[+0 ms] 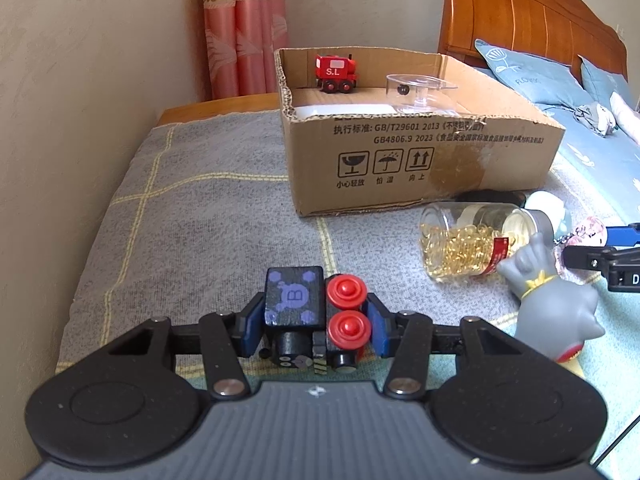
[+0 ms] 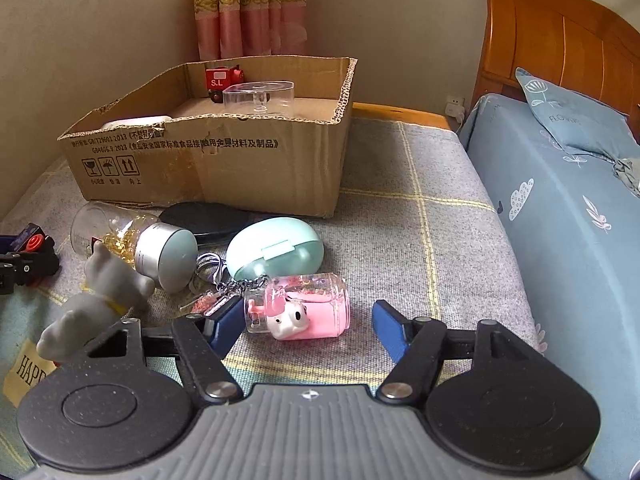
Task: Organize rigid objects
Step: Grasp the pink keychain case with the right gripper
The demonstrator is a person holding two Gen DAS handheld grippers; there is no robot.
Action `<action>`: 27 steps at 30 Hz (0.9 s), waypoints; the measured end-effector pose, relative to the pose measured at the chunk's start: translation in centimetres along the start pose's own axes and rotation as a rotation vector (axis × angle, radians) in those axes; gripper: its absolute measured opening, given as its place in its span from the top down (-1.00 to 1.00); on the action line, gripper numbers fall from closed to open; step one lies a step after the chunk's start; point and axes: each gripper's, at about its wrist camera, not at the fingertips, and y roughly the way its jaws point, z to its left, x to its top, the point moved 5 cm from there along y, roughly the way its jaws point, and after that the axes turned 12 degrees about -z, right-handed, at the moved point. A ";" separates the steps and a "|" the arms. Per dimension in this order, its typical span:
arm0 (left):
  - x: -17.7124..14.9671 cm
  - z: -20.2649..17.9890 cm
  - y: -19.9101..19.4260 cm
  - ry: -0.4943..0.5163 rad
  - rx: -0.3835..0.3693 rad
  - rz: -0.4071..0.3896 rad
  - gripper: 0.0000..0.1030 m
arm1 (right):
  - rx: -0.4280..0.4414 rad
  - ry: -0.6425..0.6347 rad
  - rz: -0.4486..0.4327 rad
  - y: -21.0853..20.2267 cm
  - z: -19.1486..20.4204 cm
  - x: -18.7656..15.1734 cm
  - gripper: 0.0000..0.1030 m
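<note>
My left fingers [image 1: 314,322] are clamping the black toy train [image 1: 308,312], its red wheels up, just above the grey blanket [image 1: 192,216]. My right fingers [image 2: 306,326] are standing apart around the pink keychain bottle [image 2: 304,310], the left pad at its cap, the right pad clear of it. Past that, the mint case [image 2: 276,252] and capsule jar [image 2: 132,236] are lying before the cardboard box [image 2: 224,168], which is holding the red train [image 2: 220,78] and a clear container [image 2: 260,96].

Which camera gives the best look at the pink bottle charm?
The right wrist view. The pink bottle charm lies whole on the blanket between the right gripper's open fingers. The left wrist view shows only a sliver of it at the right edge.
</note>
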 end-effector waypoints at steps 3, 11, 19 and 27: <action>0.1 -0.1 0.2 0.004 0.001 -0.005 0.01 | -0.002 -0.026 -0.005 0.2 0.3 0.1 -0.38; 0.4 0.0 0.4 0.009 -0.015 0.014 0.03 | 0.035 -0.099 -0.021 0.3 0.7 0.3 -0.37; 0.7 -0.6 0.0 0.078 -0.048 0.070 0.04 | 0.089 -0.159 0.039 -0.3 1.2 0.7 -0.09; 1.4 -1.9 -2.0 0.139 -0.089 0.125 0.04 | 0.180 -0.237 0.067 -3.0 1.3 2.1 -0.08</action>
